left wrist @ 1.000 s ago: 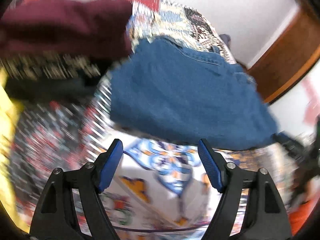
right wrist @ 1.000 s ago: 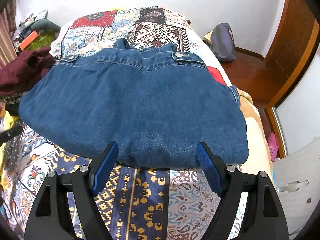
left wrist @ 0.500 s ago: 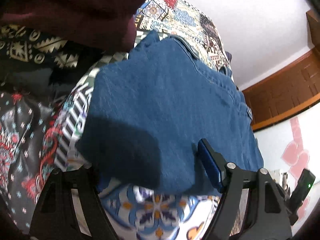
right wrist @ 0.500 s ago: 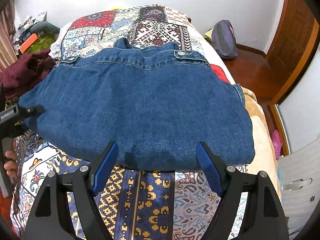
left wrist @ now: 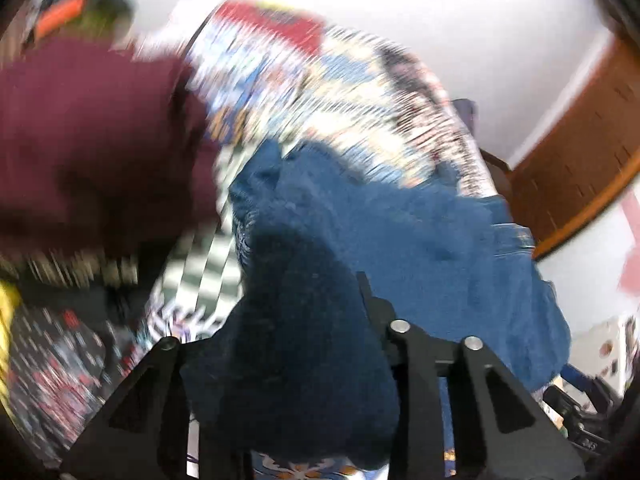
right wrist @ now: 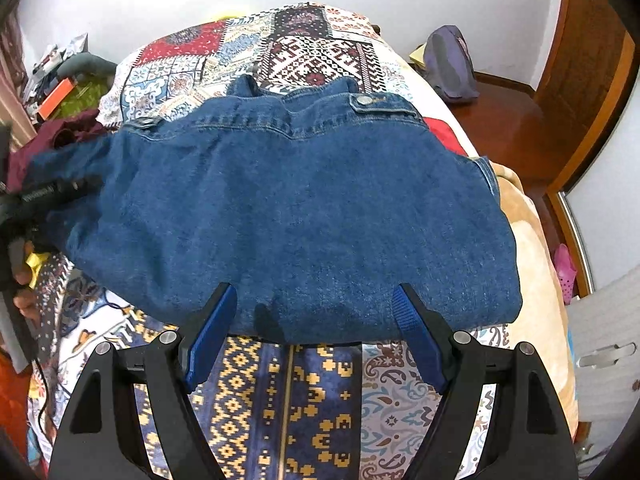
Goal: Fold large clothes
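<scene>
A blue denim jacket lies spread on the patterned bedspread, collar away from me. My right gripper is open and empty, its blue pads at the jacket's near hem. My left gripper is shut on the jacket's left edge, which bunches up between the fingers and hides the pads. The left gripper also shows at the jacket's left side in the right wrist view. The left wrist view is blurred.
A maroon garment lies heaped left of the jacket, also visible in the right wrist view. A purple bag sits on the wooden floor at the right. A beige blanket lies along the bed's right edge.
My left gripper moved onto the jacket's left edge, closed on it and lifted it. My right gripper stayed open near the hem, edging slightly closer.
</scene>
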### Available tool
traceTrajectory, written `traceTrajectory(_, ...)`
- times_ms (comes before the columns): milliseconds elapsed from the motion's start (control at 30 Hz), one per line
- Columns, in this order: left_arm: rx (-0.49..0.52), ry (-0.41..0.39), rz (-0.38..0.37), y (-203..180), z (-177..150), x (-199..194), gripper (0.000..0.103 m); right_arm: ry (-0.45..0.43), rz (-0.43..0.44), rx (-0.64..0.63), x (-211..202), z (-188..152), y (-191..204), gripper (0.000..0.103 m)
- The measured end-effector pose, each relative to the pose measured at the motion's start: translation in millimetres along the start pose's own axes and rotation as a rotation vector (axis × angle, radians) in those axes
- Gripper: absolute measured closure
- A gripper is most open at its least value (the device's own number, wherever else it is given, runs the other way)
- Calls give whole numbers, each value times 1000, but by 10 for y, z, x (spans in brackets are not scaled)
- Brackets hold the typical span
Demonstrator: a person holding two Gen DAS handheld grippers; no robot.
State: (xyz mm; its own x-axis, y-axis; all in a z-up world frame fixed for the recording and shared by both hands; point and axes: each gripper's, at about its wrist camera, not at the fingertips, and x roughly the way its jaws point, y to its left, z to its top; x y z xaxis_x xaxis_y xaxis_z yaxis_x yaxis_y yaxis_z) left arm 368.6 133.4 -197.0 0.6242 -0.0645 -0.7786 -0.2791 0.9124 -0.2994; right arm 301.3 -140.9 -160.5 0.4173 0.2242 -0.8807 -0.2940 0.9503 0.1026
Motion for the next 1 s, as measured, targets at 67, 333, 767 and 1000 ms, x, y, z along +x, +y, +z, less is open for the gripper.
traceTrajectory(67, -6, -33, -76, -89, 159, -199, 77, -8, 9, -9, -38, 64, 58, 26)
traceTrajectory(333, 75, -244, -90, -200, 516, -1042, 79, -49, 140, -91, -15, 457, 659, 26)
traceTrajectory(767, 51, -165, 52, 147, 359, -741, 79, 188, 323, -232, 841, 397, 1522, 26)
traceTrajectory(1000, 69, -164, 4, -102, 406, -729, 79, 86, 199, -135, 394, 352, 650, 26)
